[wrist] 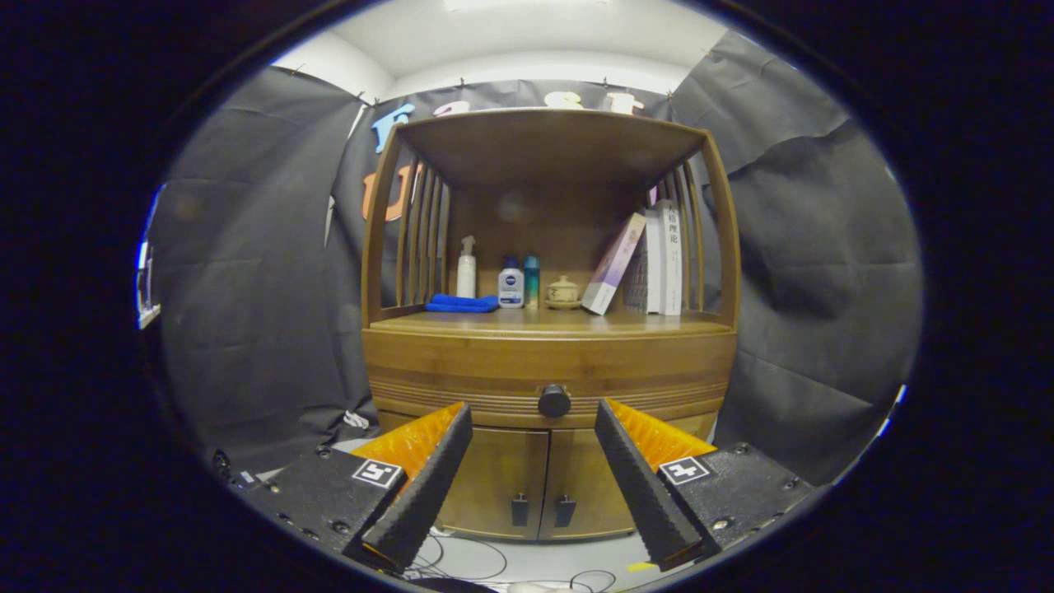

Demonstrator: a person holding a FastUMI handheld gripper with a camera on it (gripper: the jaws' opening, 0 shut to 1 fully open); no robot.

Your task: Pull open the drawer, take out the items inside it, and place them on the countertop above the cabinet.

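A wooden cabinet stands straight ahead. Its drawer (461,371) is closed, with a round dark knob (554,400) at the middle of the front. The countertop (543,322) lies above the drawer under an open shelf roof. My gripper (533,420) is open, its two fingers spread wide and held some way short of the cabinet. The knob sits just beyond and between the fingertips. What lies inside the drawer is hidden.
At the back of the countertop stand a folded blue cloth (461,303), a white spray bottle (466,268), two small bottles (519,284), a small lidded pot (563,291) and leaning books (650,262). Two lower doors (539,486) are closed. Cables (461,564) lie on the floor.
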